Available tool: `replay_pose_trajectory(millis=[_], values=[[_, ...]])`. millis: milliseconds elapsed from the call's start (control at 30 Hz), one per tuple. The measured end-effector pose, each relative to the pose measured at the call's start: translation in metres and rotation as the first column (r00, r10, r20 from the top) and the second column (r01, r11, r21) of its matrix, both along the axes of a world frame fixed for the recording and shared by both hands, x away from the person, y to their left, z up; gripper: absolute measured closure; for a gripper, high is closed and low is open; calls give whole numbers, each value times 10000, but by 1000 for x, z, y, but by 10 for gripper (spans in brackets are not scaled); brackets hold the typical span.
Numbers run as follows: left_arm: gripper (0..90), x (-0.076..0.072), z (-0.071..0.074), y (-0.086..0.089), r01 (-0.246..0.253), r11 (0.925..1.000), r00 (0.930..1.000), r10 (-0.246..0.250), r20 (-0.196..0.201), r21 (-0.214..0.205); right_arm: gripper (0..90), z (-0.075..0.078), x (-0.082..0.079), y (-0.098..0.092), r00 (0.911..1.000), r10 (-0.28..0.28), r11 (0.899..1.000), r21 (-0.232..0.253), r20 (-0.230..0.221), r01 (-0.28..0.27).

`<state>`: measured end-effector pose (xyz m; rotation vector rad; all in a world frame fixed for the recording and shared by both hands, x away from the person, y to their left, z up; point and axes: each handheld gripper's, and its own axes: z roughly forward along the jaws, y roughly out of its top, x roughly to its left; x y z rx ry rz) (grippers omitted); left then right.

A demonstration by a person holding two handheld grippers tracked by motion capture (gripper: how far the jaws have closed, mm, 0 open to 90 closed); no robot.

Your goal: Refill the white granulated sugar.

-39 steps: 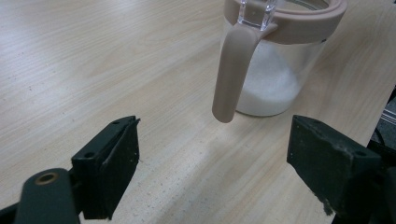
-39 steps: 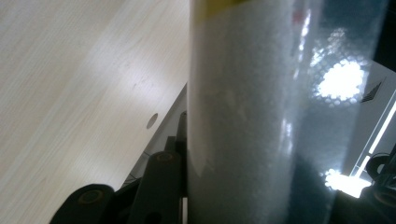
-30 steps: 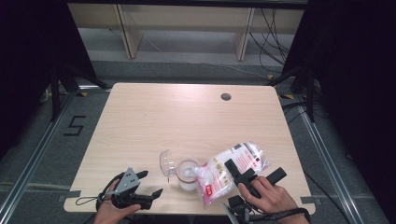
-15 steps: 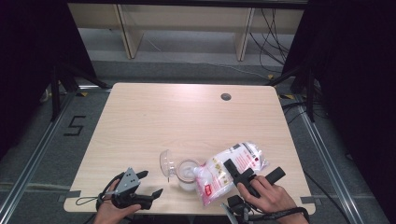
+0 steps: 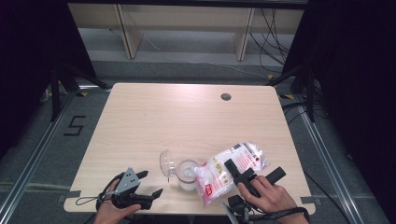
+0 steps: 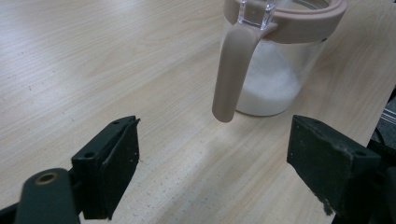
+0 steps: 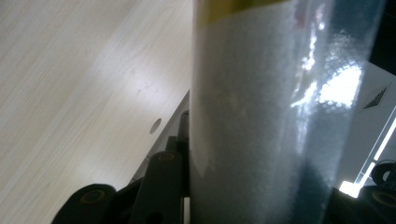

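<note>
Nothing has moved since the earlier frames: both hands and the bag sit where they were. We've got the right hand-held gripper (image 5: 248, 176) clamped across the middle of the bag (image 5: 231, 171) of white granules, tipped with its long axis running up-right to down-left and its low mouth at the rim of the jar (image 5: 187, 174). Jar sits near the front edge of the tabletop (image 5: 187, 116), lid (image 5: 166, 162) flipped open to its left, partly filled. Left hand-held gripper (image 5: 150, 183) rests open and empty, left of the jar, jaws aimed at it. Whether granules are actually flowing, we can't quite tell. Right hand is nearer the jar; next tilt goes down-left
</note>
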<state>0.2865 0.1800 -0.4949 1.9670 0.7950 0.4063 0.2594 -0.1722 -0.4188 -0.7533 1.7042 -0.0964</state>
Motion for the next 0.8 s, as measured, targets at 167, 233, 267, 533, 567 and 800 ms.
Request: replay_pose_trajectory(millis=[167, 233, 267, 533, 567, 800], values=[[167, -1, -1, -2, -137, 9998, 9997, 134, -182, -169, 735, 0, -1, -3, 9999, -135, 9999, -83, 28, 135], [167, -1, -1, -1, -95, 9999, 9998, 93, -151, -111, 735, -1, -2, -1, 10000, -14, 10000, -5, -3, 14], [167, 0, -1, -1, -44, 10000, 10000, 44, -63, -70, 736, -1, -2, 1, 10000, 30, 10000, 17, -47, -30], [167, 0, -1, -1, -6, 10000, 10000, 6, 2, -24, 737, 0, -1, -2, 10000, -62, 10000, 26, -35, 62], [167, 0, -1, -1, 33, 10000, 10000, -33, 10, -2, 737, 0, -1, -1, 10000, -26, 10000, 21, -76, 26], [167, 0, 0, 0, -2, 10000, 10000, 2, -4, -3, 737, 3, -1, -2, 10000, -64, 9999, 121, 3, 64]])
